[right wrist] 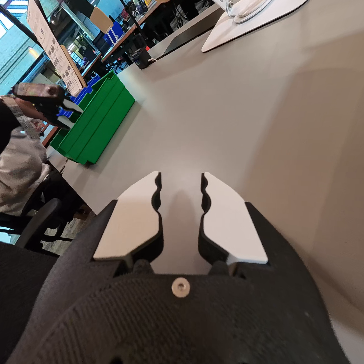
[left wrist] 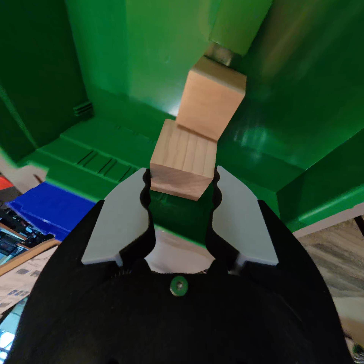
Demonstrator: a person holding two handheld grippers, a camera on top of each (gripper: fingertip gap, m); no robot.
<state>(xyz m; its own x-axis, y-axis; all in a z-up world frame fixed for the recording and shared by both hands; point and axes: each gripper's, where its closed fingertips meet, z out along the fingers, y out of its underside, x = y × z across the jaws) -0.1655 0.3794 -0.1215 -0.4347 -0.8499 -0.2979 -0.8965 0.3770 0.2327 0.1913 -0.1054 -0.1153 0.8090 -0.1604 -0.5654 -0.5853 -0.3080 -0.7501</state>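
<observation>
Grey table (right wrist: 216, 118), green bin (left wrist: 118, 69) at its edge. Left gripper (left wrist: 182, 177) clamps a wooden block (left wrist: 183, 159) inside the bin, second block (left wrist: 210, 102) touching behind. Right gripper (right wrist: 181, 179) hovers over the table, jaws apart, empty.

**Workshop room around a pale grey table**

The grey table (right wrist: 216, 122) fills the right wrist view. Beyond its far edge stand long wood-topped workbenches (right wrist: 126, 33) crowded with equipment, backed by bright teal-lit windows (right wrist: 11, 45). Below its left edge, a black office chair (right wrist: 45, 216) stands on speckled floor (right wrist: 65, 232).
</observation>
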